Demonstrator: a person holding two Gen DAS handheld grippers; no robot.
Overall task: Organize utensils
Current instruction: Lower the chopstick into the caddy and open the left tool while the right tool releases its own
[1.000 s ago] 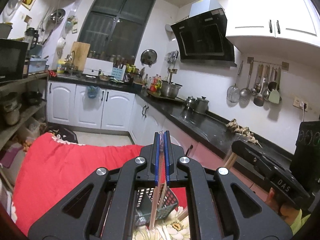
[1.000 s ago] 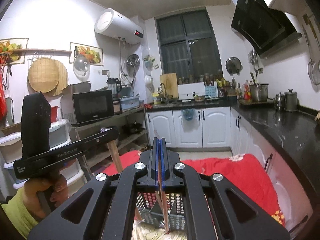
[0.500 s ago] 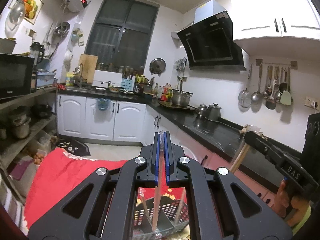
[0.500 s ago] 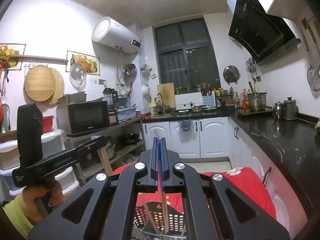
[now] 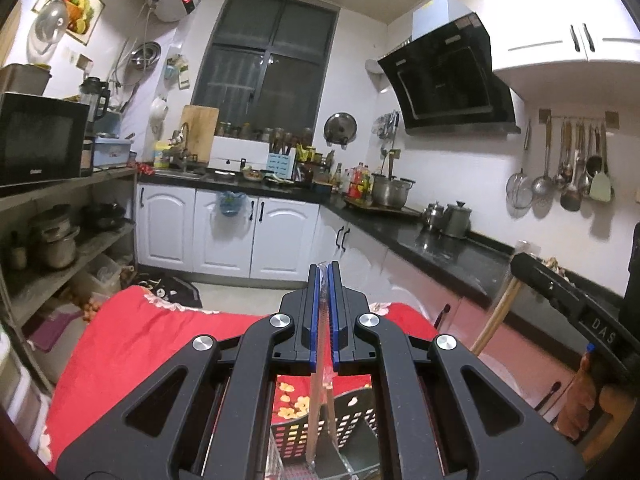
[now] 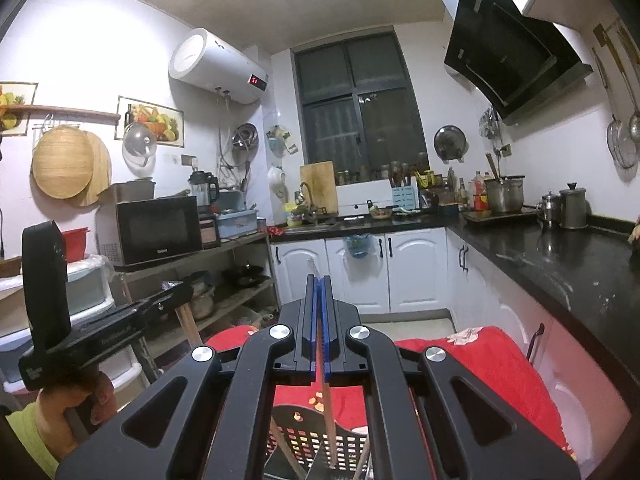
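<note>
Jaws of both grippers clamp chopsticks over the black basket [image 6: 304, 432]; only the right view shows loose sticks inside.

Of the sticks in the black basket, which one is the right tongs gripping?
The upright chopstick clamped in the right tongs; the other sticks lean loose in the basket.

Red floral cloth [image 5: 132, 344] covered the surface. Black microwave [image 6: 158, 228] sat on a shelf, white water heater [image 6: 216, 66] hung above. Range hood [image 5: 452, 80] on right wall, ladles [image 5: 568, 164] hanging beside, steel pot [image 5: 390, 192] on the black counter.
</note>
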